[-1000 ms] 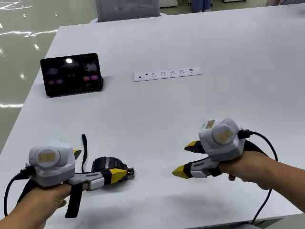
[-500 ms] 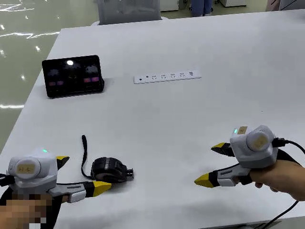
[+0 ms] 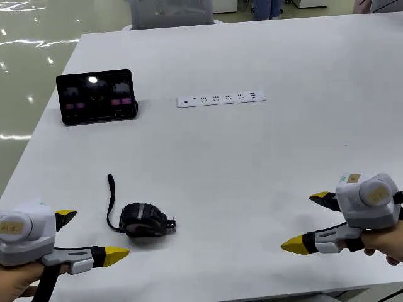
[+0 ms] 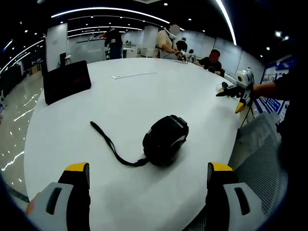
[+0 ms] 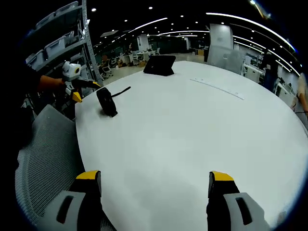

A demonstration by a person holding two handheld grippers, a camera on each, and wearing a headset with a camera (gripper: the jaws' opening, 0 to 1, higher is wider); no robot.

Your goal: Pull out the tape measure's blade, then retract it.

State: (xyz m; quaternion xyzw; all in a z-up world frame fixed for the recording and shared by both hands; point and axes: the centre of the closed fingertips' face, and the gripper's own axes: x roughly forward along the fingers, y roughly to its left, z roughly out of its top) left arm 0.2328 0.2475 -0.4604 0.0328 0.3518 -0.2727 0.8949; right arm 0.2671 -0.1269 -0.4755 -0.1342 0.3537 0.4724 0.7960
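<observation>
A black tape measure lies alone on the white table near its front left, with its black wrist strap trailing to the left and no blade drawn out. My left gripper is open, a short way to the left of the case and apart from it. In the left gripper view the tape measure lies ahead of the open left gripper. My right gripper stands open far to the right, holding nothing. In the right gripper view the tape measure is small and distant, beyond the open right gripper.
A dark tablet stands at the back left. A white power strip lies at the middle back. The table's front edge runs just below both grippers. A grey mesh chair sits beside the table.
The left gripper has drawn back to the left off the tape measure, which stays on the table. The right gripper has moved right, away from the middle.
</observation>
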